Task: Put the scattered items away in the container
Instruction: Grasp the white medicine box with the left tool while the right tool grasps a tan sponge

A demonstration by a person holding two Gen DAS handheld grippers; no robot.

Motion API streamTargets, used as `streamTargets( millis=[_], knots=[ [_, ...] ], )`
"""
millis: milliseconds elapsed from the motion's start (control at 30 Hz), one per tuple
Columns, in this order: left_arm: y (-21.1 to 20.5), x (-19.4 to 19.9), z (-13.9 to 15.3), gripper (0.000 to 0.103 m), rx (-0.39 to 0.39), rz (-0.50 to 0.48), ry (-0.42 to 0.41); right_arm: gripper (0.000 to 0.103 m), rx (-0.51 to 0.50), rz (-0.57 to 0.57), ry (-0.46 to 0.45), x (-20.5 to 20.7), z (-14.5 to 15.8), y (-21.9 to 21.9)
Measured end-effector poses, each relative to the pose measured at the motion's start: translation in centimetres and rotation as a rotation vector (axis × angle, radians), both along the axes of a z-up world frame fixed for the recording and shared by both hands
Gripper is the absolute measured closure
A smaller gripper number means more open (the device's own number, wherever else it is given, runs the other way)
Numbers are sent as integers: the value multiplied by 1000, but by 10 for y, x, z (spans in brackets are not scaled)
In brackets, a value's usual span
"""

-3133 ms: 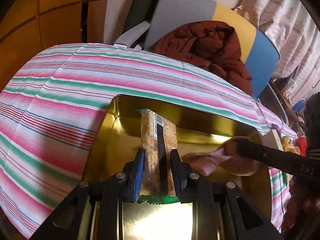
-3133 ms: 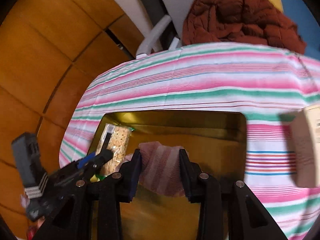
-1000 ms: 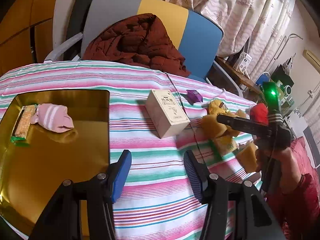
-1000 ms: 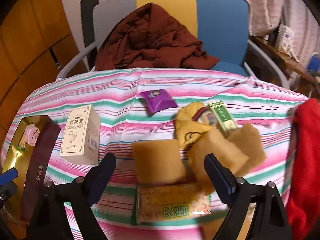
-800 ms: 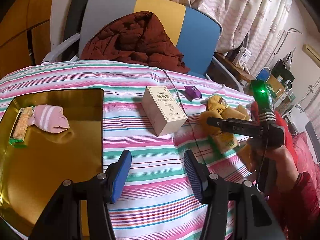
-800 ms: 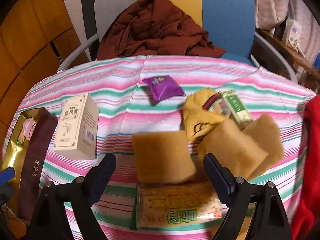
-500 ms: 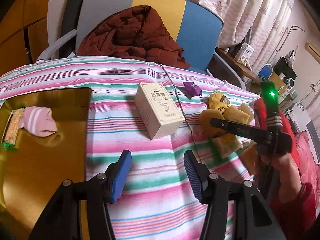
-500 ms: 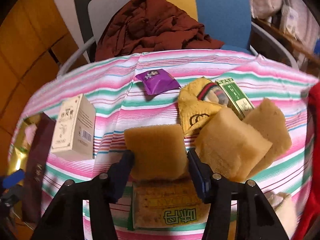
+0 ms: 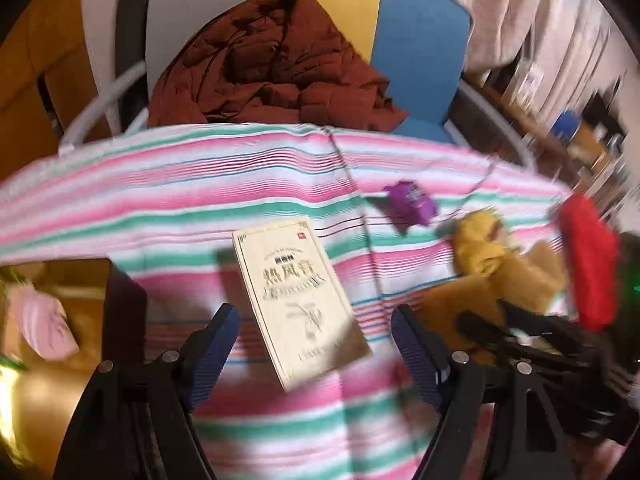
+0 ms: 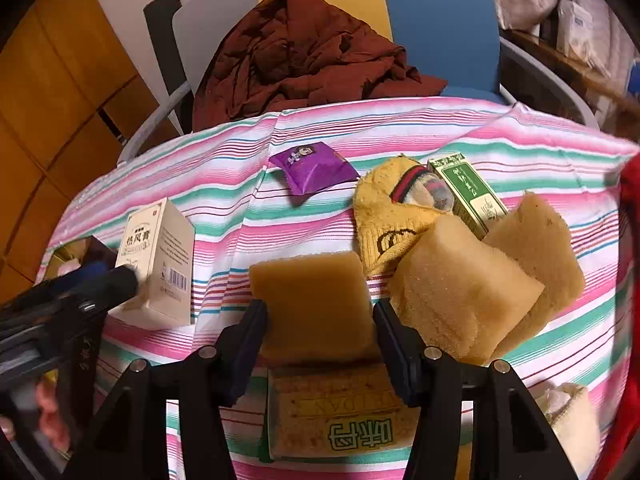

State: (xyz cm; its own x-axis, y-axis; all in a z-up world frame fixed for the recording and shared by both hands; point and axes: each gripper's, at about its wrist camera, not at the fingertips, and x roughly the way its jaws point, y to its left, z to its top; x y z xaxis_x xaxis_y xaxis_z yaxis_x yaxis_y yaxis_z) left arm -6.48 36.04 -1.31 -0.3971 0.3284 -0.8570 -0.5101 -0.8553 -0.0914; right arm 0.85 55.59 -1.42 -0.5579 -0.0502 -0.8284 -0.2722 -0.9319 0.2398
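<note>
The right tool (image 10: 318,320) has its fingers pressed on both sides of a tan sponge block (image 10: 312,300), just beside the cream box (image 10: 160,264) on the striped surface (image 10: 520,136). The sponge looks light and soft, so a hold across its middle should suit. The left tool (image 9: 312,344) stands apart around the box.

The right gripper (image 10: 320,332) is low over the table, jaws pressed against both sides of a sponge (image 10: 316,300). To its left, the left gripper (image 9: 312,344) has jaws spread wide on either side of a box (image 9: 296,300), touching nothing.
</note>
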Motion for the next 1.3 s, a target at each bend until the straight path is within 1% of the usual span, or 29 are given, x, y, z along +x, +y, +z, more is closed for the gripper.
streamTargets(
  millis=[33,67,133,200,267,333,400,467,567,633,700,733,833,900,933,967,1000,1033,1100,1200,1267,1300],
  knots=[
    [3,-2,-4,24,-22,1,4,47,-10,-4,-1,0,0,2],
    [3,-5,-8,25,-27,6,-3,47,-23,-8,-1,0,-1,3],
    [1,-8,-16,25,-10,20,-33,47,-33,-9,0,0,-2,5],
    [-6,-14,-26,29,42,30,-90,47,-35,-9,0,-1,-2,5],
    [-14,-15,-33,39,99,25,-107,48,-27,-6,-1,-1,-2,3],
    [-19,-12,-34,45,119,10,-80,49,-19,-2,-3,-1,-2,2],
    [-23,-10,-35,45,138,-6,-67,50,-15,-1,-2,-1,-1,2],
    [-32,-6,-36,45,176,10,-60,52,-12,-3,4,-1,-1,2],
    [-41,5,-36,45,203,19,-27,60,-5,0,34,0,4,2],
    [-41,10,-36,46,203,16,-2,65,19,8,50,0,7,0],
    [-45,17,-38,49,194,11,35,67,46,22,57,0,10,-5],
    [-46,19,-38,51,184,9,49,67,60,28,53,-1,10,-7],
    [-50,26,-40,51,192,5,78,68,76,38,46,-2,10,-10],
    [-51,29,-43,51,183,-1,88,64,66,41,44,-2,10,-10],
    [-51,30,-45,51,181,-5,88,60,66,30,45,-2,10,-9],
    [-52,31,-48,51,181,-6,84,55,59,34,45,-2,10,-9],
    [-53,31,-50,50,185,-5,77,40,55,44,39,-3,9,-10],
    [-54,31,-51,50,191,-3,74,30,65,48,32,-4,8,-12],
    [-54,30,-51,50,197,-3,71,23,109,66,38,-5,10,-18],
    [-55,31,-52,50,205,-3,75,22,193,104,15,-11,8,-30],
    [-56,32,-53,50,207,-4,80,35,218,128,-22,-16,1,-34],
    [-57,33,-53,50,210,-5,82,43,237,122,-47,-18,-3,-34]
  ],
)
